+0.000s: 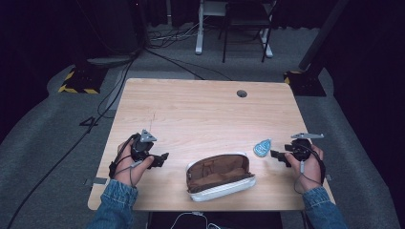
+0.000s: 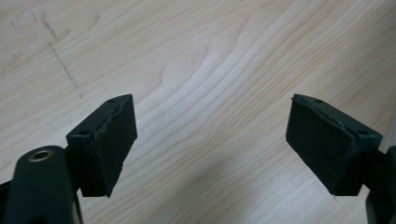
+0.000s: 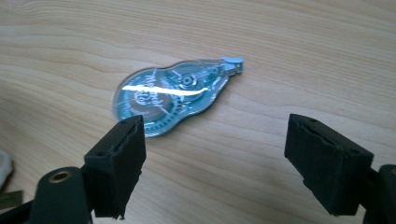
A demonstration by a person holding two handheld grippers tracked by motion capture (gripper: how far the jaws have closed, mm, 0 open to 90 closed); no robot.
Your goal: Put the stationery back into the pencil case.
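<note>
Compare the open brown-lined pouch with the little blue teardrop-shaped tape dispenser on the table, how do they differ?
The white zip pouch with brown lining is far larger than the translucent blue teardrop-shaped correction tape dispenser. The pouch is soft fabric, gaping open; the dispenser is hard glossy plastic, closed, lying flat. The pouch sits mid-table near the front edge; the dispenser lies right of it, just ahead of the open right hand-held gripper. Both rest on the wooden table, ungripped.

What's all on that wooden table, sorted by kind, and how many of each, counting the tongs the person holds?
Pouches: 1, the open brown-lined pouch.
Correction tape dispensers: 1, the blue-green correction tape dispenser.
Tongs: 2, the left tongs and the right tongs, both open and empty.
Total: 4.
</note>
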